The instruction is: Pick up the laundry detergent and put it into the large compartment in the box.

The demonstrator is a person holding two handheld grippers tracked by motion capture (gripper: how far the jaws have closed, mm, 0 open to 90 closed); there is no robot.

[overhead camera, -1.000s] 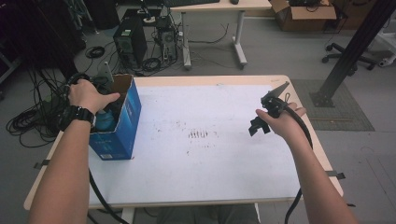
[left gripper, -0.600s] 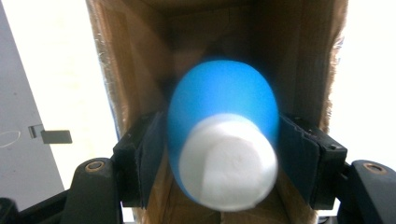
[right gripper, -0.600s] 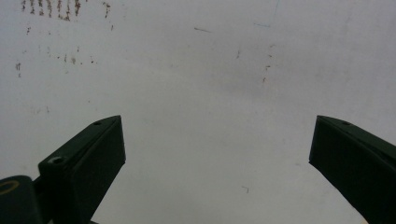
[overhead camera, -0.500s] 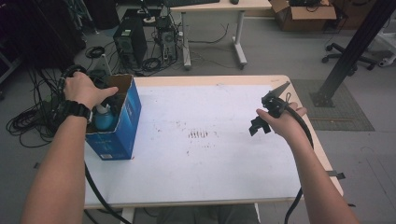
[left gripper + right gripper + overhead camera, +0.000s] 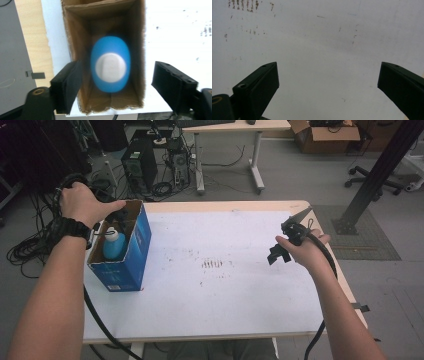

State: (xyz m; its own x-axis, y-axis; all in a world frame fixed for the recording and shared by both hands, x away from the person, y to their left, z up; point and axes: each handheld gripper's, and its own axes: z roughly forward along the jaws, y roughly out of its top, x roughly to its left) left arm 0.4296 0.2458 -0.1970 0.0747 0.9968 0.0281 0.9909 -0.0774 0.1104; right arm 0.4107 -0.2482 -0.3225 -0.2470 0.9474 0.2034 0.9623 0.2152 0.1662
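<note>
one blue bottle (image 5: pixel 110 67) in one box (image 5: pixel 131 251), both grippers' jaws apart, empty, left gripper (image 5: pixel 117 85) just opening

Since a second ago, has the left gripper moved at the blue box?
Yes. The left hand has risen from the blue box opening toward its far rim; the jaws have just been opening, off the blue bottle below.

lab: computer towers (image 5: pixel 135 164), tangled cables (image 5: pixel 30 245), desks (image 5: pixel 230 127)

Blue bottle (image 5: pixel 110 67) stands in the cardboard box (image 5: pixel 75 37), fingers (image 5: pixel 67 86) apart
</note>
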